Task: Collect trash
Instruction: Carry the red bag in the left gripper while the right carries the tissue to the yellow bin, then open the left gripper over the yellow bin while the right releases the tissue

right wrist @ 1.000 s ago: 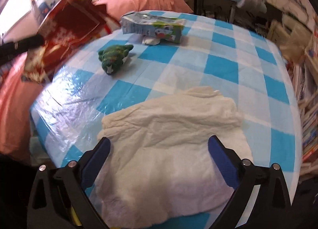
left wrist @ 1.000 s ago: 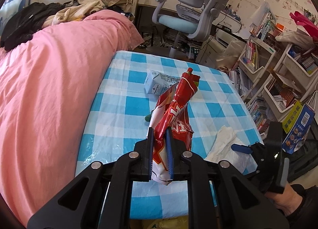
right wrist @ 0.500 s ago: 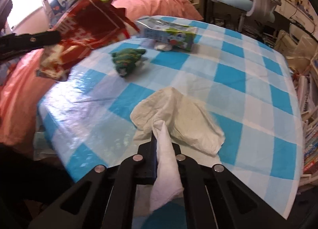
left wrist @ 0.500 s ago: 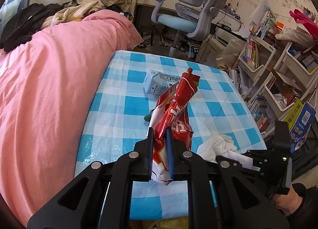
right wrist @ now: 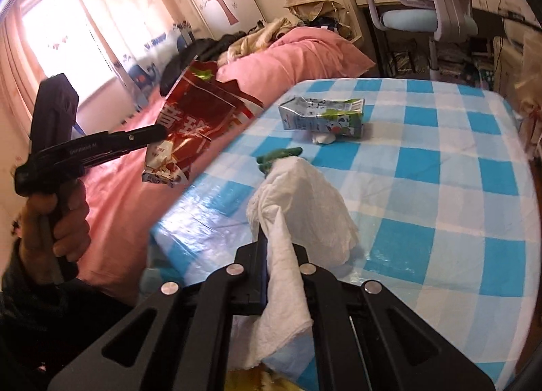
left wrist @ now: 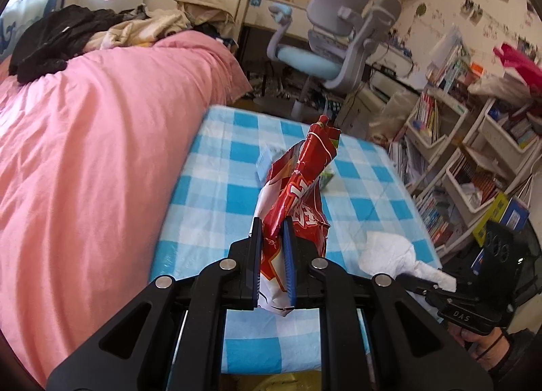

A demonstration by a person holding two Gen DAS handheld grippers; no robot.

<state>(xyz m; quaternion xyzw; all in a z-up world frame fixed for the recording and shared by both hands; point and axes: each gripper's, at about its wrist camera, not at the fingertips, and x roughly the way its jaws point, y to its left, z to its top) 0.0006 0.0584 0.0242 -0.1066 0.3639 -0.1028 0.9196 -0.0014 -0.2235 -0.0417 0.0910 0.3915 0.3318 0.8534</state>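
Observation:
My left gripper [left wrist: 273,248] is shut on a red snack bag [left wrist: 299,187] and holds it upright above the near edge of the blue-checked table [left wrist: 216,167]. The bag also shows in the right wrist view [right wrist: 193,120], off the table's left edge. My right gripper [right wrist: 276,255] is shut on a white tissue [right wrist: 301,208], lifted above the table's near left corner; it shows in the left wrist view [left wrist: 389,250]. A crushed milk carton [right wrist: 321,116] and a small green wrapper [right wrist: 276,155] lie on the table.
A pink bed [left wrist: 84,140] runs along the table's left side. A grey and blue desk chair [left wrist: 335,48] stands behind the table. Bookshelves and white bins [left wrist: 474,160] crowd the right side. A small white scrap [right wrist: 321,138] lies under the carton.
My right gripper closed on the tissue and lifted it off the table, pulling back toward the near corner. The left gripper has kept hold of the red bag, moving slightly.

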